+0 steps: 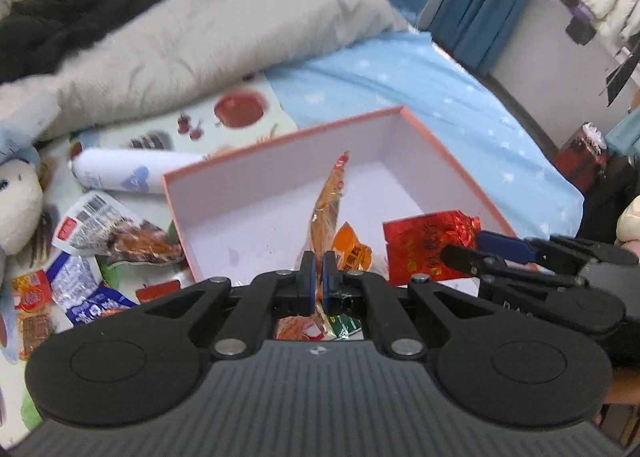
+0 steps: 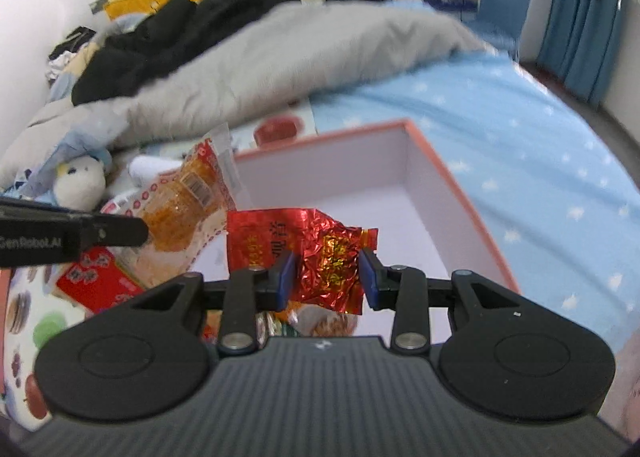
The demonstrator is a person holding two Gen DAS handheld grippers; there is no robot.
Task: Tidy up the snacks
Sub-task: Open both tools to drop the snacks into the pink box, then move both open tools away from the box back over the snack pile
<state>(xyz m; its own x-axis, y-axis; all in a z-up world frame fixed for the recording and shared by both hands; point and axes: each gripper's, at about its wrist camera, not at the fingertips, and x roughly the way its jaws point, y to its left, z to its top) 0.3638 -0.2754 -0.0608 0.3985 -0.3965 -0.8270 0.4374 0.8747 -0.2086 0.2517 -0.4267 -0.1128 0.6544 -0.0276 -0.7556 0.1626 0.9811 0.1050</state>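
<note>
An open pink box [image 1: 280, 177] with a white inside lies on the bed; it also shows in the right wrist view [image 2: 452, 193]. My left gripper [image 1: 319, 277] is shut on a clear orange snack packet [image 1: 326, 205] and holds it upright over the box's near edge; the same packet shows in the right wrist view [image 2: 188, 201]. My right gripper [image 2: 328, 277] holds a crinkled red foil packet [image 2: 316, 253] between its pads, over the box's near side. The right gripper [image 1: 472, 253] and red packet [image 1: 424, 249] show at the right in the left wrist view.
Several loose snack packets [image 1: 100, 229] lie on a fruit-print cloth [image 1: 240, 113] left of the box, with a white bottle [image 1: 120, 173] and a plush toy [image 1: 16, 205]. A grey duvet [image 1: 200, 41] is heaped behind. Blue star sheet [image 1: 440, 97] lies to the right.
</note>
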